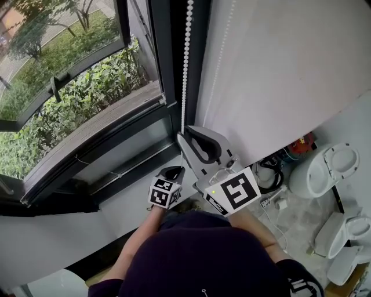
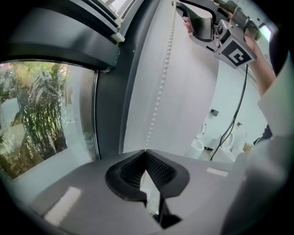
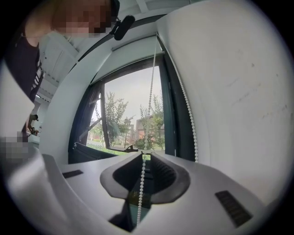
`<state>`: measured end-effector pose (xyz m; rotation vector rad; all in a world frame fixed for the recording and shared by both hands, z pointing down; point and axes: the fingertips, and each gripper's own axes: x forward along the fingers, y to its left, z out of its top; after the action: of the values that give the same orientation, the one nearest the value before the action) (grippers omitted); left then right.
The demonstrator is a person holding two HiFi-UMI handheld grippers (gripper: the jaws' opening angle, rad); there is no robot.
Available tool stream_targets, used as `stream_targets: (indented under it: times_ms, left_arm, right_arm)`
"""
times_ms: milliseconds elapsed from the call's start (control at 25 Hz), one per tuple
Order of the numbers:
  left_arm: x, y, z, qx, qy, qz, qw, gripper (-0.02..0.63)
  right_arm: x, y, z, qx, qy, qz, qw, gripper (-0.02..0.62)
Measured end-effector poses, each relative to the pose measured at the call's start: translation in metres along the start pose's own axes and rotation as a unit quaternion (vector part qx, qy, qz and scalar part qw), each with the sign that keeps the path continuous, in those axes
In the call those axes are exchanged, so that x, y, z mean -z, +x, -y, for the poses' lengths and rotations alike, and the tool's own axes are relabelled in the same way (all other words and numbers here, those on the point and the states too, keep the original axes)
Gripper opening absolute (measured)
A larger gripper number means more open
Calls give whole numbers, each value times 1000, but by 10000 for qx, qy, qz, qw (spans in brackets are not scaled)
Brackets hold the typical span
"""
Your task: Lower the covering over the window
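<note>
A white bead chain [image 1: 186, 58] hangs in front of the dark window frame [image 1: 168, 69], beside a white wall [image 1: 278, 69]. My right gripper [image 1: 186, 134] is the higher one. Its jaws stand open a little, and one strand of the chain [image 3: 148, 105] runs down between them without being pinched. The second strand [image 3: 189, 119] hangs free to its right. Lower down, my left gripper [image 1: 175, 170] is shut on the bead chain [image 2: 161, 92], which leads straight up from its tips [image 2: 146, 151]. The right gripper [image 2: 180, 5] shows above it on the chain. The glass [image 3: 133, 119] stands uncovered.
White toilets [image 1: 327, 168] and cables [image 1: 269, 171] lie on the floor at the right. A white sill [image 1: 133, 200] runs under the window, with green bushes [image 1: 87, 93] outside. Another person [image 3: 32, 123] stands far off at the left.
</note>
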<state>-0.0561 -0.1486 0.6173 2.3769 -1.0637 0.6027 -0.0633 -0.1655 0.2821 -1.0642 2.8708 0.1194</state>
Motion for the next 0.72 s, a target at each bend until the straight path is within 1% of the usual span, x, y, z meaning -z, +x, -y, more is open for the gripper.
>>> stream_targets:
  times_ms: [80, 120, 320, 480, 520, 560, 600, 720]
  left_arm:
    - [-1, 0, 2, 15, 8, 6, 10000, 12]
    - [-2, 0, 2, 19, 19, 20, 10000, 12]
    - [-1, 0, 0, -33, 58, 112, 9999, 12]
    - [3, -1, -3, -232, 325, 103, 9992, 14]
    - [5, -2, -3, -229, 330, 101, 9991, 25]
    - [4, -3, -3, -209, 288, 155, 9992, 63]
    - [1, -5, -3, -193, 230, 268, 9992, 84]
    - [-23, -17, -5, -191, 215, 841, 9960, 84]
  right_arm:
    - [0, 0, 3, 64, 8, -42, 10000, 30]
    - [1, 0, 4, 88, 23, -58, 9999, 21]
    - [2, 1, 3, 41, 8, -118, 9999, 17]
    - [3, 3, 2, -7, -47, -171, 9998, 17]
    - [3, 4, 2, -9, -71, -182, 9998, 16]
    - [3, 4, 2, -9, -89, -185, 9998, 15]
    - [3, 4, 3, -8, -93, -181, 9998, 15]
    - [6, 4, 6, -7, -54, -221, 9997, 15]
